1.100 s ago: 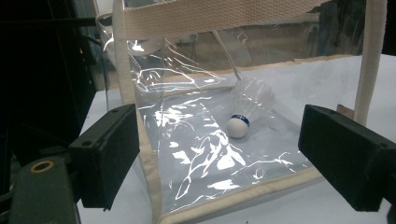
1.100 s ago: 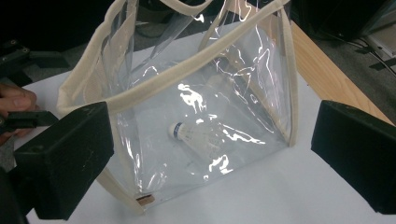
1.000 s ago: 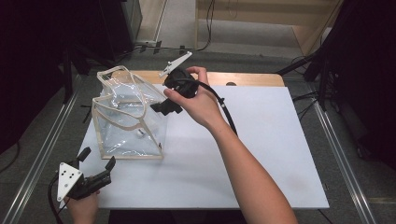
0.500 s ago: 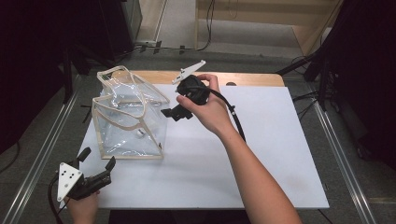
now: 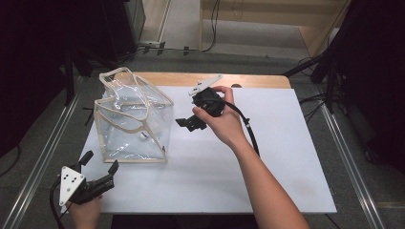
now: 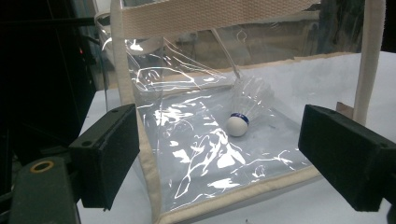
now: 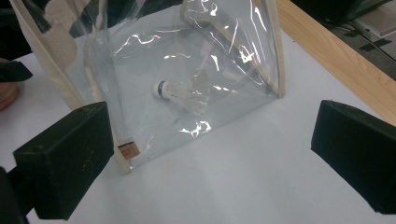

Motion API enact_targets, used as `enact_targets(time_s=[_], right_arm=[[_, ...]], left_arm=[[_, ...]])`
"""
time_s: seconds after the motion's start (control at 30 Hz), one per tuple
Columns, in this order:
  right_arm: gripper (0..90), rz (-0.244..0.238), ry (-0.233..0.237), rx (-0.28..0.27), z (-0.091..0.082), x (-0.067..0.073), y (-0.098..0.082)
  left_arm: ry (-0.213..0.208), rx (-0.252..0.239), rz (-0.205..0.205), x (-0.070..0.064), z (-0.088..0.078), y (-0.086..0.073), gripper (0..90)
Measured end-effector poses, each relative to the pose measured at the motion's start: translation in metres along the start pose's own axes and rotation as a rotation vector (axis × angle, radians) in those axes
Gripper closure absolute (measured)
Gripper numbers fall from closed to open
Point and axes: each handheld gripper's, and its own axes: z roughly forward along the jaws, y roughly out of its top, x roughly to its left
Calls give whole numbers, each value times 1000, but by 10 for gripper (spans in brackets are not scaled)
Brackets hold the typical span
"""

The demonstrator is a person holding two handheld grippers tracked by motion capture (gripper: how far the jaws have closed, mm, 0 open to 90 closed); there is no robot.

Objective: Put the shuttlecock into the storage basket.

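A clear plastic bag (image 5: pixel 131 119) with beige fabric trim stands upright on the white table sheet (image 5: pixel 286 157). Inside it lies a white shuttlecock (image 6: pixel 245 109) (image 7: pixel 184 95) with a blue band at its cork, on its side on the bag's floor. My right gripper (image 5: pixel 191 123) hangs open just right of the bag, jaws wide apart and empty (image 7: pixel 212 154). At the table's front left corner my left gripper (image 5: pixel 101 168) rests open, facing the bag's near edge (image 6: pixel 219 158).
The wooden table edge (image 5: pixel 258 80) runs along the back. Metal rails (image 5: pixel 43 152) flank the table on both sides. A black cable (image 5: pixel 250 133) trails from the right gripper over the sheet. Bare sheet lies to the right and in front.
My right gripper has drawn away from the bag's top, moving right and toward the near side. The left gripper has stayed put.
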Motion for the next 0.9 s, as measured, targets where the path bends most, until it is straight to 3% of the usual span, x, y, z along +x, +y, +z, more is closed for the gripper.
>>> enact_targets(time_s=[0.9], right_arm=[[0,75,-49,-56,-17,-7,-69]], left_arm=[[6,5,10,-1,1,0,133]])
